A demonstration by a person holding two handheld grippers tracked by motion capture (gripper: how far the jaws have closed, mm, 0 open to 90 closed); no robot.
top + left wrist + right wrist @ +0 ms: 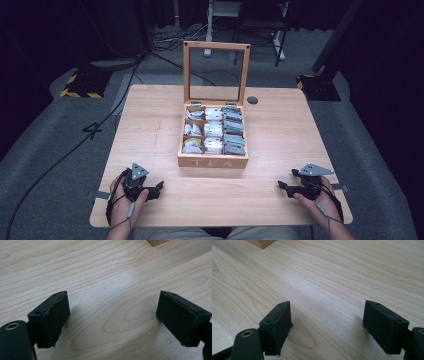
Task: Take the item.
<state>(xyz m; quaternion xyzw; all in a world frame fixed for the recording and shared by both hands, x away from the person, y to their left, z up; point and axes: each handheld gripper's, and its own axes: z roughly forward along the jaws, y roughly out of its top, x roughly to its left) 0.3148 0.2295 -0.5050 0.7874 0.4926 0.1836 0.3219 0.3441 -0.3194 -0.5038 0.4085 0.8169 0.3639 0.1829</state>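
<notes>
A wooden tea box (212, 161) marked TEA stands mid-table with its glass-paned lid (216, 71) upright. Its compartments hold several tea bags (214, 130). My left gripper (159, 189) rests near the table's front left, held in a hand, jaws wide apart over bare wood (112, 307). At the front right my right gripper (282, 186) is held the same way, open and empty (327, 315). A corner of the tea box (157, 242) peeks in at the top of the left gripper view, and another corner of the tea box (262, 243) at the top of the right gripper view.
The light wooden table (150, 125) has a round cable hole (252, 100) behind the box. Cables (60, 155) run over the grey floor at left. Yellow-black striped stand bases (80, 85) sit beyond the table's far corners.
</notes>
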